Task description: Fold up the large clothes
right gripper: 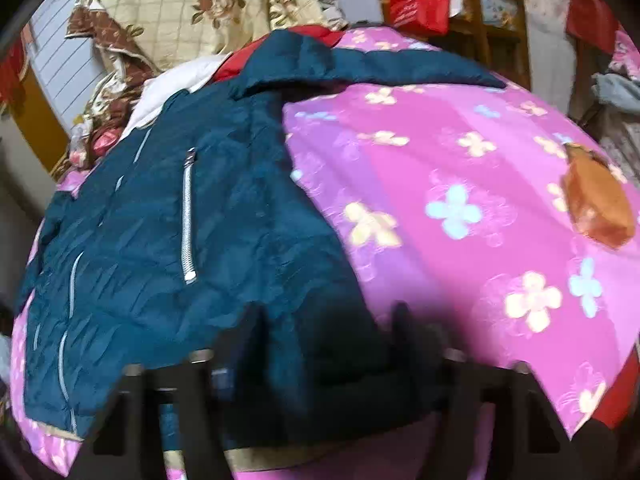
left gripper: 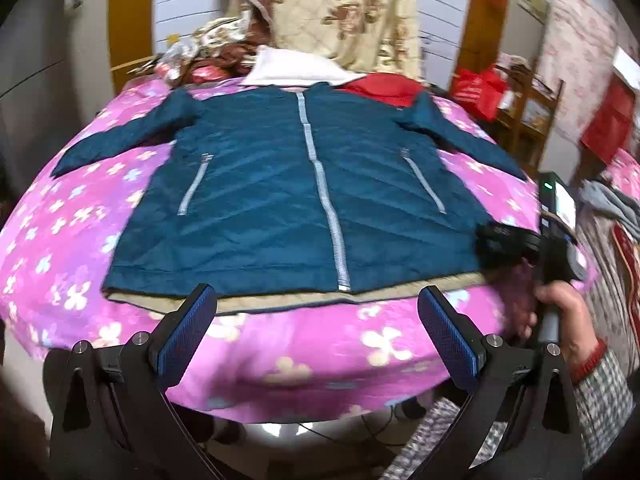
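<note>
A teal quilted jacket (left gripper: 280,184) with a silver front zipper lies flat, front up, sleeves spread, on a pink flowered bedspread (left gripper: 280,360). My left gripper (left gripper: 316,304) is open and empty, hovering just before the jacket's bottom hem. My right gripper (left gripper: 504,244) is at the jacket's lower right hem corner. In the right wrist view the jacket (right gripper: 180,220) fills the left half; my right gripper (right gripper: 324,320) is blurred, its fingers spread over the hem corner, open with cloth between them.
A white garment (left gripper: 296,66) and a red garment (left gripper: 384,84) lie beyond the collar. A floral quilt (left gripper: 340,8) hangs behind. A wooden rack (left gripper: 528,108) with a red bag (left gripper: 478,88) stands right. An orange patch (right gripper: 596,196) shows on the bedspread.
</note>
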`<state>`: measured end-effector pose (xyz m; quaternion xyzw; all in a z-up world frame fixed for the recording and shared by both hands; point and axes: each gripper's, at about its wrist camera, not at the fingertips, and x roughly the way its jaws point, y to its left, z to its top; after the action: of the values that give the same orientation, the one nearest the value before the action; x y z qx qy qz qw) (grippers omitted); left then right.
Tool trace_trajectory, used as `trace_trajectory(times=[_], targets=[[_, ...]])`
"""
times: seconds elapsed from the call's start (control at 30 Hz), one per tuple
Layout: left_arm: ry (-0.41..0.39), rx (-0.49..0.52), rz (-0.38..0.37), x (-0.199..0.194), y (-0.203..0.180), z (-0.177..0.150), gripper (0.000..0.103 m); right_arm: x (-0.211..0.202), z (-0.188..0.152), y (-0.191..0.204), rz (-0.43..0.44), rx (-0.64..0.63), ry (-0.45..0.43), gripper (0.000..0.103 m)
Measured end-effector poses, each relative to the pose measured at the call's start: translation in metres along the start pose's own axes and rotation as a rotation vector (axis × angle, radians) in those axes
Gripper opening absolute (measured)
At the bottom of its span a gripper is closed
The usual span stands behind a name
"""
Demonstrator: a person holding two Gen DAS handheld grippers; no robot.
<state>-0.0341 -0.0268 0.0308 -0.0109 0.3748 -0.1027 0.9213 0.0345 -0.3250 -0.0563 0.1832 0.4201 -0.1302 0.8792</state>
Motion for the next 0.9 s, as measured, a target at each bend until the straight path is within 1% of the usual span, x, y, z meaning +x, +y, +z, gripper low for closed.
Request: trace_trajectory(times=[0.03, 0.07, 0.13, 0.2, 0.23, 0.33, 0.4, 0.47, 0.5, 0.57, 0.6, 0.63, 0.67, 0.7, 0.73, 0.77, 0.83, 0.9], targets=[[-0.006, -0.011, 0.014, 0.004, 0.014, 0.003, 0.101, -0.003, -0.002, 0.002, 0.014, -0.004, 0.009, 0.024], [-0.011, -0.016, 0.023, 0.007, 0.027, 0.005, 0.101, -0.008, -0.006, 0.005, 0.002, -0.021, 0.01, 0.021], [-0.03, -0.043, 0.083, 0.005, 0.045, 0.013, 0.101, -0.011, -0.009, 0.013, -0.009, -0.049, 0.016, 0.014], [-0.033, -0.067, 0.139, 0.004, 0.061, 0.022, 0.101, -0.015, -0.013, 0.018, -0.019, -0.073, 0.018, 0.013], [-0.031, -0.094, 0.174, 0.008, 0.077, 0.025, 0.101, -0.016, -0.015, 0.02, -0.023, -0.084, 0.018, 0.013], [-0.016, -0.152, 0.217, 0.026, 0.125, 0.036, 0.101, -0.022, -0.015, 0.021, -0.02, -0.087, 0.016, 0.013], [0.006, -0.191, 0.253, 0.046, 0.155, 0.038, 0.101, -0.022, -0.013, 0.018, -0.012, -0.079, 0.021, 0.013], [0.058, -0.221, 0.25, 0.07, 0.179, 0.04, 0.101, -0.02, -0.012, 0.016, -0.011, -0.08, 0.023, 0.013], [0.094, -0.237, 0.23, 0.083, 0.189, 0.039, 0.101, -0.019, -0.013, 0.016, -0.013, -0.082, 0.023, 0.013], [0.141, -0.255, 0.192, 0.105, 0.202, 0.037, 0.101, -0.018, -0.014, 0.018, -0.023, -0.092, 0.021, 0.013], [0.16, -0.259, 0.185, 0.115, 0.206, 0.037, 0.101, -0.018, -0.014, 0.02, -0.029, -0.098, 0.021, 0.013], [0.174, -0.258, 0.189, 0.122, 0.209, 0.038, 0.096, -0.018, -0.014, 0.02, -0.032, -0.104, 0.021, 0.013], [0.184, -0.253, 0.184, 0.129, 0.209, 0.038, 0.088, -0.018, -0.014, 0.022, -0.035, -0.108, 0.021, 0.013], [0.211, -0.251, 0.164, 0.137, 0.21, 0.037, 0.058, -0.019, -0.014, 0.022, -0.035, -0.112, 0.022, 0.013], [0.245, -0.261, 0.139, 0.144, 0.212, 0.037, 0.035, -0.02, -0.014, 0.022, -0.034, -0.117, 0.025, 0.013], [0.257, -0.29, 0.113, 0.147, 0.214, 0.035, 0.033, -0.021, -0.015, 0.023, -0.036, -0.124, 0.028, 0.012], [0.252, -0.278, 0.137, 0.141, 0.209, 0.033, 0.021, -0.024, -0.016, 0.021, -0.026, -0.135, 0.035, 0.01], [0.253, -0.247, 0.17, 0.133, 0.2, 0.029, 0.017, -0.029, -0.021, 0.023, -0.026, -0.16, 0.048, 0.009]])
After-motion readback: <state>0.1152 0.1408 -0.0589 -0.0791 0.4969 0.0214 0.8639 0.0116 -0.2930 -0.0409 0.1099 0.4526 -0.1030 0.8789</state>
